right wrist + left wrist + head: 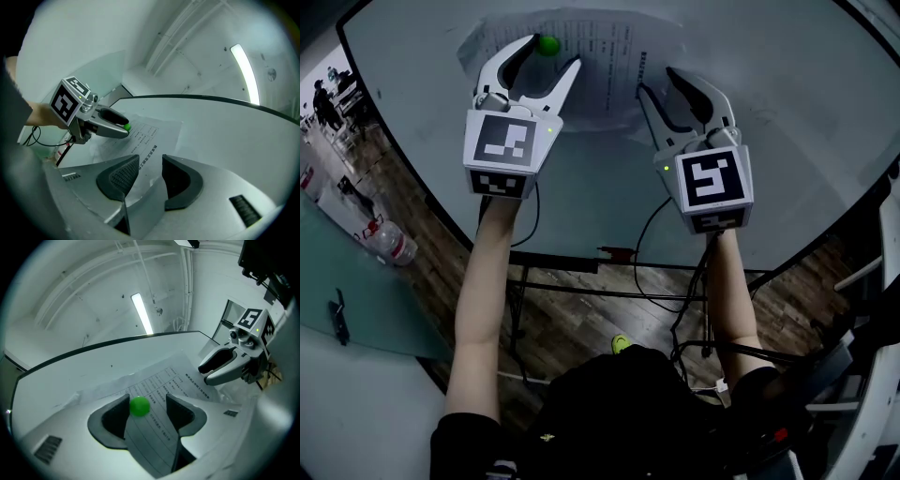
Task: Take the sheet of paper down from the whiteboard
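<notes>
Now left gripper (551,53) and right gripper (659,82) gape; green magnet (547,44), seemingly untouched, between left jaws near top edge of sheet (605,56).

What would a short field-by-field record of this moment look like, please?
Surface: large grey-white whiteboard
Sheet: white printed sheet of paper, still up on the whiteboard
Fastener: small round green magnet, on the sheet's upper left part
Left tongs: open, magnet between the tips, not clamped
Right tongs: open, at the sheet's right edge, holding nothing
Task status: sheet not yet taken down
</notes>
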The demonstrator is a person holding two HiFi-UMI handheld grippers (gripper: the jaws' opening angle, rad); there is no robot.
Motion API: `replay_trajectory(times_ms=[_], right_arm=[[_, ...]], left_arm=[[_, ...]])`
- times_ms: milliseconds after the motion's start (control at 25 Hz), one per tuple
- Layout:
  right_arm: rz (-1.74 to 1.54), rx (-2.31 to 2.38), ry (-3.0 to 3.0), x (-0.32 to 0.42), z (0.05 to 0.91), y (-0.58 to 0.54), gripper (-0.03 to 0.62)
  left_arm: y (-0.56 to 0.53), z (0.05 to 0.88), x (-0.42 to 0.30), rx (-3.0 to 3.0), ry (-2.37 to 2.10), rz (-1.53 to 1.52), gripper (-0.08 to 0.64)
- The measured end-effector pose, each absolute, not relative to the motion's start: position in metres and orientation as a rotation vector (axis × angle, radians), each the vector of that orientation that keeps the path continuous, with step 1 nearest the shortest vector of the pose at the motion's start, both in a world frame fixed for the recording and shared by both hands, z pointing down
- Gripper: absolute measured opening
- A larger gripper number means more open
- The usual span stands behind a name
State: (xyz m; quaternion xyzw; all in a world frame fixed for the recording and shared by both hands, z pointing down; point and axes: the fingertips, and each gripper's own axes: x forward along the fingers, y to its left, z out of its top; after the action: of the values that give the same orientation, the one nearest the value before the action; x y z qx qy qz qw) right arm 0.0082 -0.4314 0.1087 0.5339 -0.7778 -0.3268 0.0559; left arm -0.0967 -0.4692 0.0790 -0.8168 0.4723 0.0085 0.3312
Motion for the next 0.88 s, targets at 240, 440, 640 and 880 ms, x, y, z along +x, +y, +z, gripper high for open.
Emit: replay_trajectory(times_ms=[240, 440, 640, 880], right_arm=[[-0.971, 1.662, -2.344, 0.018, 0.102, -0.437, 0.133], [-0.974, 1.683, -2.348, 0.021, 0.097, -0.437, 0.133], [-0.972, 1.678, -2.350, 0.019, 0.100, -0.440, 0.133], [-0.977, 1.676, -2.351, 0.018, 0.099, -0.443, 0.133]], left_arm=[[-0.474, 0.078, -0.097, -2.116, 1.251, -0.005, 0.222], [-0.477, 0.077, -0.098, -2.061, 1.274, -0.054, 0.205], [-0.476, 0.077, -0.098, -2.021, 1.281, -0.083, 0.195], [-0.475, 0.077, -0.099, -2.036, 1.276, -0.052, 0.179]])
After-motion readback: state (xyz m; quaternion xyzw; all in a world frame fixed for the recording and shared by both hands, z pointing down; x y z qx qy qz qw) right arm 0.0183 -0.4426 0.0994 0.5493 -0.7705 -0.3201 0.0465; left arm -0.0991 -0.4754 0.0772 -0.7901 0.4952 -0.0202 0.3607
